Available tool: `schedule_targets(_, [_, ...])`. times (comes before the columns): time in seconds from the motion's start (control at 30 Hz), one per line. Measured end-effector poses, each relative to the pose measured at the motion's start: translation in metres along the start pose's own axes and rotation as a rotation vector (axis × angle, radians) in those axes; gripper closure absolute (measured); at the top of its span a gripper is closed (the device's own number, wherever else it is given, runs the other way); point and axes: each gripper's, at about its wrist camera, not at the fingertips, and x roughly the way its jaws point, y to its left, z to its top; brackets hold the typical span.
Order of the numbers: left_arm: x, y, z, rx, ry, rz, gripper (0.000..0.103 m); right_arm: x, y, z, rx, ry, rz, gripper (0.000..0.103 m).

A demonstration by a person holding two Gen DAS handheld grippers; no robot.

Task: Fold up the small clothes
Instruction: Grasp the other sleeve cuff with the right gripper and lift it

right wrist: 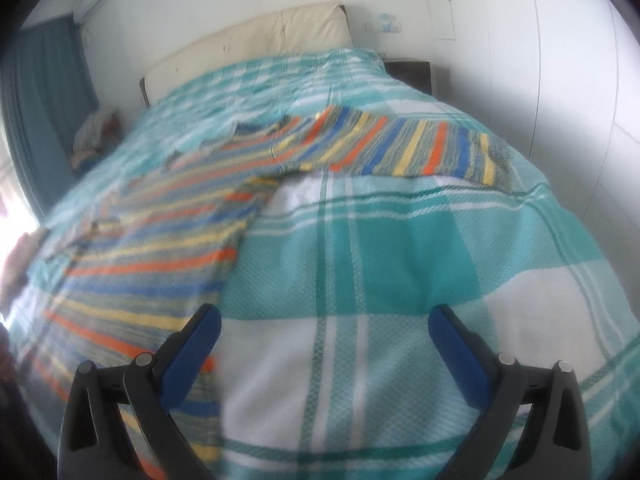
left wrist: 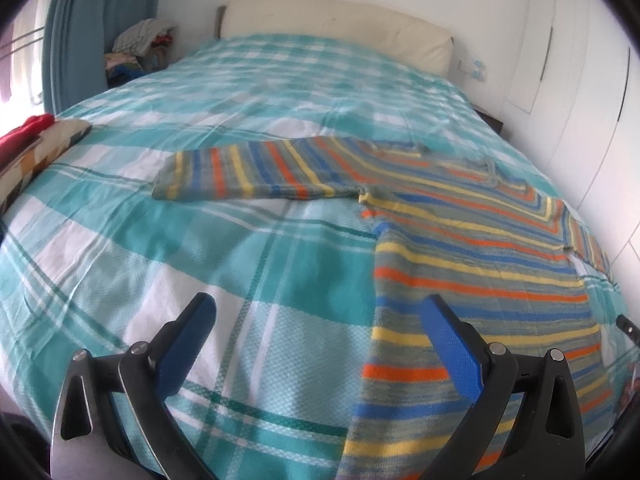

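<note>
While both tools hover empty, your left hand-held gripper [left wrist: 318, 344] hangs with fingers spread over the sweater's lower left edge, and your right hand-held gripper [right wrist: 324, 350], equally wide apart, straddles its right edge. Between them the striped sweater [left wrist: 476, 248] lies flat on the plaid bedspread [left wrist: 224, 256], sleeves stretched out to either side. Pinch too deep and you risk catching the bedspread with the knit, dragging both and skewing the fold.

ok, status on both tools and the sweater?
Left tool open, empty. Right tool open, empty. Sweater flat on bed, sleeves out, unfolded. Nothing in the way.
</note>
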Motion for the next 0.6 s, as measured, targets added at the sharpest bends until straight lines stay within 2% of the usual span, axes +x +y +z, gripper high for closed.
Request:
schedule_targets(0.27, [0.001, 0.017, 0.010, -0.099, 0.045, -0.056, 0.001, -0.029, -0.034, 0.046, 0.028, -0.014, 0.001, 0.001])
schedule_targets(0.4, [-0.011, 0.028, 0.020, -0.127, -0.009, -0.051, 0.001, -0.035, -0.066, 0.085, 0.110, -0.045, 0.038, 0.001])
schedule_targets(0.5, [-0.005, 0.040, 0.019, -0.161, -0.015, -0.022, 0.001, -0.032, -0.107, 0.114, 0.281, -0.103, 0.086, 0.001])
schedule_targets(0.6, [0.006, 0.050, 0.010, -0.209, 0.005, 0.004, 0.001, -0.008, -0.156, 0.125, 0.518, -0.072, 0.200, 0.001])
